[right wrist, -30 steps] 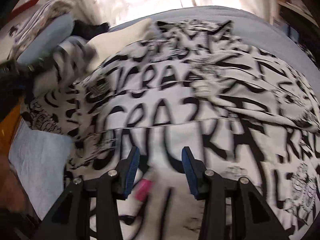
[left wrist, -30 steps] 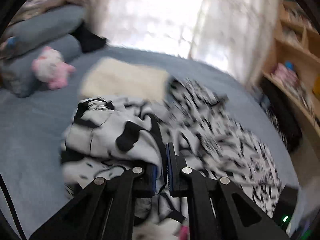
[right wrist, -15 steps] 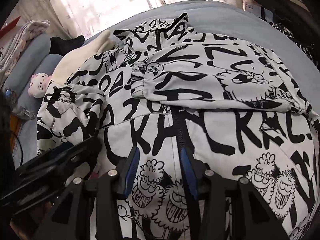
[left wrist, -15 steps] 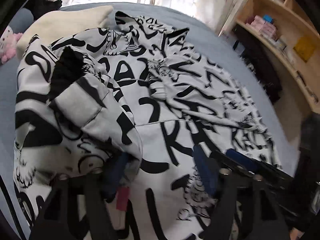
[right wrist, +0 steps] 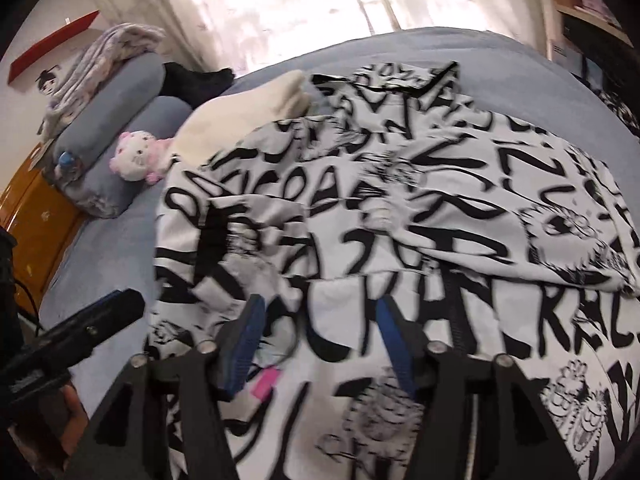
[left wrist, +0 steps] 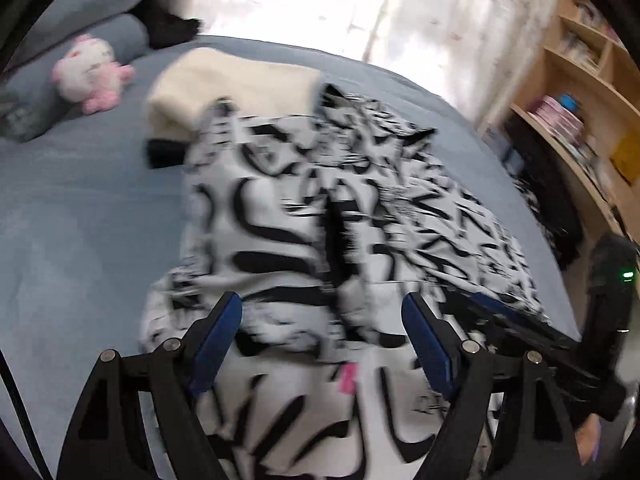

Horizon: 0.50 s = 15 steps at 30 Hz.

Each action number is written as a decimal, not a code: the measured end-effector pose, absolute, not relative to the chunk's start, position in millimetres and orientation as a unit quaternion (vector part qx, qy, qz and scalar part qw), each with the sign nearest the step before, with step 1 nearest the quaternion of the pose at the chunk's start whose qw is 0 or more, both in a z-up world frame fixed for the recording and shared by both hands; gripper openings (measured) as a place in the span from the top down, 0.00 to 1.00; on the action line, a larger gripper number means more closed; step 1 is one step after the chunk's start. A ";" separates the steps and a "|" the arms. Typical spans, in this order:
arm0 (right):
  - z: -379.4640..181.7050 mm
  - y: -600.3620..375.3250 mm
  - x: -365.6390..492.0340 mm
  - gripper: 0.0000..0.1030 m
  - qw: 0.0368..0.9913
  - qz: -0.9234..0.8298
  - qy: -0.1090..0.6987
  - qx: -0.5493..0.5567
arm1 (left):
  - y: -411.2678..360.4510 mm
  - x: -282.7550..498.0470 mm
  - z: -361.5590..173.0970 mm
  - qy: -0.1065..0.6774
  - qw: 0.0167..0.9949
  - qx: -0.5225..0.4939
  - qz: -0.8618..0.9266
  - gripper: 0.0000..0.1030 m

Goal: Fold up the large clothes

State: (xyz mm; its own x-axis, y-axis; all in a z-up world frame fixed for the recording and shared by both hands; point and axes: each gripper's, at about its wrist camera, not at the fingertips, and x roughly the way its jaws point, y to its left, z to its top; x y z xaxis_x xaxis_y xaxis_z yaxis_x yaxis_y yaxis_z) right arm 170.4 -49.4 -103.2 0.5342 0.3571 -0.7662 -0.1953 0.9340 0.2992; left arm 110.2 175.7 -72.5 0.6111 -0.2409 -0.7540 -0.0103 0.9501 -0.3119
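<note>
Jacket [right wrist: 400,208], black-and-white printed, lies spread on the blue bed [left wrist: 80,216]. Bare bedding lies open along its left edge. Both the left tool [left wrist: 320,332] and right tool [right wrist: 318,328] have just been opening, jaws apart above the fabric, gripping nothing.

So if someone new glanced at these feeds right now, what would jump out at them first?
The black-and-white graffiti-print jacket first: it sprawls across the blue bed, sleeves folded in over its front. Next, a pink and white plush toy lying against the grey bolsters at the bed's far left, and a cream folded garment just beyond the jacket. Both grippers, left gripper and right gripper, hang open over the near hem.
</note>
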 end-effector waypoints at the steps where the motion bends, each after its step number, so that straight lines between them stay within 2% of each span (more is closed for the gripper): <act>1: -101.6 -44.4 170.6 0.42 0.871 0.164 0.455 0.085 | 181.7 109.0 -75.8 0.440 0.885 -0.144 -0.054 0.22; 9: -99.9 2.7 173.6 0.41 0.866 0.204 0.456 0.033 | 207.8 102.0 -108.5 0.474 0.870 -0.136 -0.002 0.22; 15: -121.3 36.2 175.2 0.41 0.859 0.202 0.468 -0.045 | 219.6 101.1 -128.8 0.497 0.855 -0.146 0.008 0.22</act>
